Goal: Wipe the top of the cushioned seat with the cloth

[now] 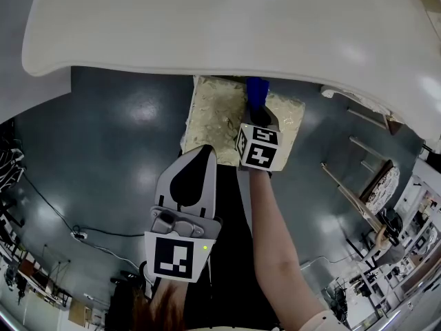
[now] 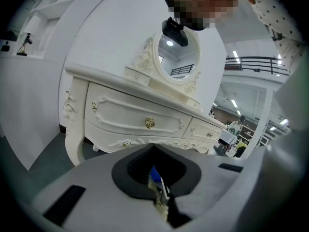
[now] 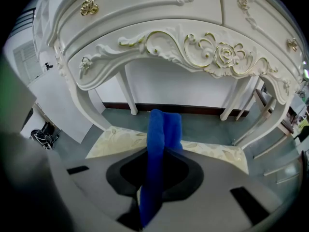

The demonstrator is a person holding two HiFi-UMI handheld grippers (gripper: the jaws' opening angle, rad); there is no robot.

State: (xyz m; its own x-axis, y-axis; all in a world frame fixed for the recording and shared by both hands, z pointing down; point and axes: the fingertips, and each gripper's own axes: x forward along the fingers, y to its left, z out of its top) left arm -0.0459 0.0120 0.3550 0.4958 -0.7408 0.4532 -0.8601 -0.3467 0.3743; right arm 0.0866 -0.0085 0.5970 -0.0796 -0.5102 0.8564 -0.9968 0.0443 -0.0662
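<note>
The cushioned seat (image 1: 213, 116), cream with a leaf pattern, stands on the grey floor, partly under the edge of the white dressing table (image 1: 227, 26). My right gripper (image 1: 258, 116) is over the seat's far middle, shut on a blue cloth (image 1: 256, 92) that sticks out past its tips. In the right gripper view the cloth (image 3: 161, 129) runs up between the jaws of the right gripper (image 3: 159, 164) and hangs above the seat (image 3: 116, 141). My left gripper (image 1: 200, 152) is held back over the seat's near edge. In its own view the left gripper (image 2: 155, 153) is shut on nothing.
The dressing table's carved front (image 3: 193, 47) and legs (image 3: 126, 93) rise just behind the seat. Its drawers (image 2: 130, 112) and oval mirror (image 2: 176, 57) show in the left gripper view. Wooden frames (image 1: 368, 185) stand at the right and a cable (image 1: 76, 234) lies on the floor at the left.
</note>
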